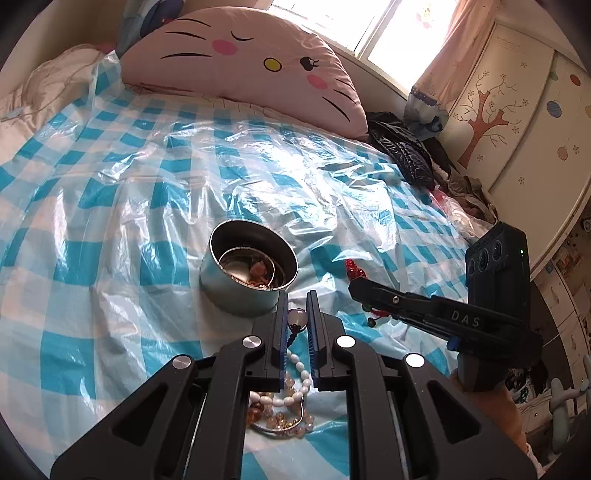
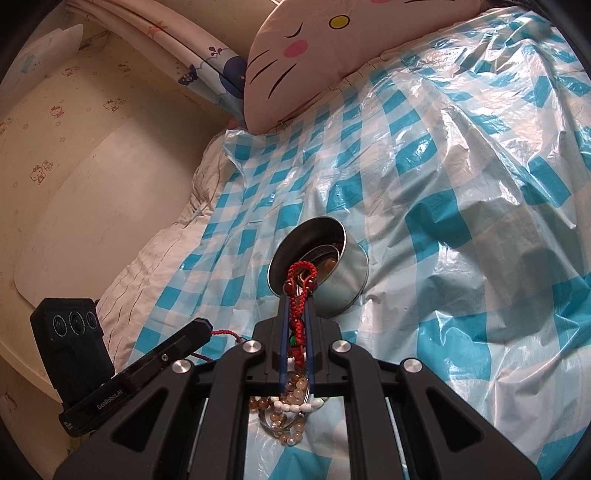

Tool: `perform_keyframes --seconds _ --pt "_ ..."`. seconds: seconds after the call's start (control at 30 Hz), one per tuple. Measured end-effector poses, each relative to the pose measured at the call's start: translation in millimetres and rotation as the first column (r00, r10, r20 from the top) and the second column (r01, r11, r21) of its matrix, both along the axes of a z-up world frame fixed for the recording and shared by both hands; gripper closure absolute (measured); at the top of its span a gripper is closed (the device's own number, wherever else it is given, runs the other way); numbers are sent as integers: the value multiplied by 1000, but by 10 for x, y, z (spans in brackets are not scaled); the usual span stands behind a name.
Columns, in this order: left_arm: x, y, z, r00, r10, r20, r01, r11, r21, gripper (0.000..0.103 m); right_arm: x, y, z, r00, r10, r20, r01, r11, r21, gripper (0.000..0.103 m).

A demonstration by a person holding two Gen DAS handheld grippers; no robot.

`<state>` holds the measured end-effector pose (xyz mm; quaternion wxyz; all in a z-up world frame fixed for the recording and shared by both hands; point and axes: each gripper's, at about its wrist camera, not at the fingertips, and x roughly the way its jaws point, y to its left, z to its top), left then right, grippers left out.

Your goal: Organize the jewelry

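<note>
Two grippers at work: my right gripper (image 2: 297, 306) is clamped on the red cord bracelet (image 2: 301, 284), held before the tin (image 2: 334, 275) for dropping in; my left gripper (image 1: 297, 306) is nearly closed on a dark beaded string (image 1: 295, 326); other bracelets (image 1: 284, 402) lie on the bed (image 1: 110, 221).

daylight pours in from the window (image 1: 351, 26) at the top of the left wrist view, blown out to plain white, and it throws bright glare across the crinkled plastic sheet (image 1: 258, 162) in both views. the black frames in the near foreground stay dark and shaded, with soft shadows on the sheet in the right wrist view. both pictures are sharp at centre, bowed by the fisheye, with black corners.
</note>
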<state>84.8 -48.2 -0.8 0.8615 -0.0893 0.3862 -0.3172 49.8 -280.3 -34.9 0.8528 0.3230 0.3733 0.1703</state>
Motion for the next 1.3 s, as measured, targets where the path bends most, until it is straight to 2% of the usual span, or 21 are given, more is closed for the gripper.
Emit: perform_keyframes --seconds 0.23,0.37,0.47,0.6,0.7,0.8,0.87,0.9,0.93,1.1,1.3 --pt "321 -147 259 999 14 46 -12 999 -43 94 192 49 89 999 7 47 -6 1000 -7 95" --pt "529 -186 278 999 33 38 -29 995 -94 94 358 48 158 998 7 69 -6 1000 -17 95" --pt "699 -232 152 999 52 0 -51 993 -109 94 507 74 172 997 13 77 -11 999 -31 95" --pt "915 -223 -220 986 136 -92 -139 990 -27 91 716 186 113 998 41 57 -36 997 -71 95" --pt "943 -90 -345 972 200 -123 -200 980 14 83 864 354 53 996 84 29 -79 987 -136 94" --pt "894 64 -272 966 247 -84 -246 969 13 68 981 537 -55 993 112 -28 -116 963 -242 93" --pt "840 173 -221 958 279 -59 -279 960 11 55 968 564 -78 994 103 -36 -109 950 -291 82" --pt "814 218 -199 955 292 -53 -291 957 8 55 946 559 -63 995 93 -26 -97 943 -317 66" --pt "791 252 -179 952 301 -49 -301 954 8 54 922 543 -43 997 82 -14 -82 939 -335 57" --pt "566 359 -180 944 328 -21 -327 943 59 49 788 355 30 999 31 9 -27 949 -313 56" --pt "219 321 -231 943 327 61 -332 920 209 40 534 149 180 998 -36 48 49 951 -304 39"
